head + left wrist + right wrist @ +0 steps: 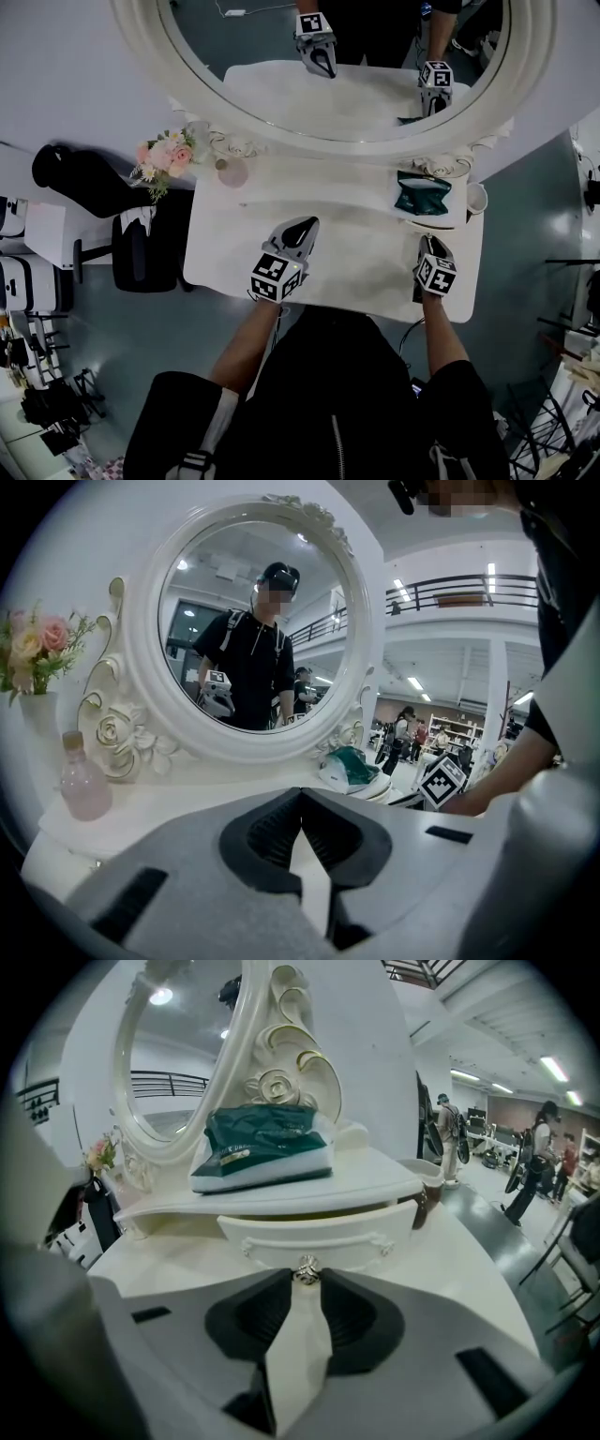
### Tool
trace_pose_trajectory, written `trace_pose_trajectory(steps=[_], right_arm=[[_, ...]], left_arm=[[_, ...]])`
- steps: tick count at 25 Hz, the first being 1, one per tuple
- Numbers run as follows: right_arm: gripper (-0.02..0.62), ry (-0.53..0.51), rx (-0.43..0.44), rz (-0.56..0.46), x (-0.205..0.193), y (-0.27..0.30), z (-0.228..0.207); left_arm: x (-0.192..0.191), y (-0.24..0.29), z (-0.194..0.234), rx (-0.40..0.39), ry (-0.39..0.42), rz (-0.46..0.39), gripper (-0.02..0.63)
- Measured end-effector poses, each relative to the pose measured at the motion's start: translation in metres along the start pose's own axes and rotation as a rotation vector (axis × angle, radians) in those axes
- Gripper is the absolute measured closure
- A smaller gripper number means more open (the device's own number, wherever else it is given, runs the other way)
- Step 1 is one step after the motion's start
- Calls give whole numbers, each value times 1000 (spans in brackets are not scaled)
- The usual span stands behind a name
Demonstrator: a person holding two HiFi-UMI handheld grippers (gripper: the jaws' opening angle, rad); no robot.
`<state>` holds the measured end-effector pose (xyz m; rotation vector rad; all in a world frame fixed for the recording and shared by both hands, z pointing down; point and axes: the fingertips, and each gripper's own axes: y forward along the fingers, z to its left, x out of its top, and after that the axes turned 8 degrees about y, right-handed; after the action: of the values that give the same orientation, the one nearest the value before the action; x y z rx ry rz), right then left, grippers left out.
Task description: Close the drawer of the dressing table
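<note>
The white dressing table (328,258) carries a small drawer (319,1237) under its right shelf, and the drawer front stands a little way out of its frame. In the right gripper view my right gripper (307,1274) has its fingertips closed on the drawer's small metal knob (307,1267). The head view shows this gripper (429,244) at the table's right, pointing at the shelf. My left gripper (302,228) hovers over the middle of the tabletop, shut and holding nothing; in its own view its tips (300,791) meet.
A green tissue pack (262,1145) lies on the shelf above the drawer. A round mirror (328,56) stands at the back, with flowers (164,157) and a pink bottle (84,785) at the left. A black chair (141,248) sits left of the table.
</note>
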<state>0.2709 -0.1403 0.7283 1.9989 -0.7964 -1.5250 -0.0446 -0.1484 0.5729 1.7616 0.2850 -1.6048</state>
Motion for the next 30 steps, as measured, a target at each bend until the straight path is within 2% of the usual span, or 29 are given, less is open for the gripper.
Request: trace_pose_trajectory(steps=[25, 27, 30], right_arm=[[497, 8, 6, 3, 24, 23, -1], [491, 6, 8, -16, 27, 23, 0], [446, 13, 11, -31, 30, 21, 5]], left_arm=[[0, -12, 19, 54, -19, 0, 606], [0, -14, 19, 54, -14, -1, 606], [3, -16, 19, 52, -7, -10, 606]])
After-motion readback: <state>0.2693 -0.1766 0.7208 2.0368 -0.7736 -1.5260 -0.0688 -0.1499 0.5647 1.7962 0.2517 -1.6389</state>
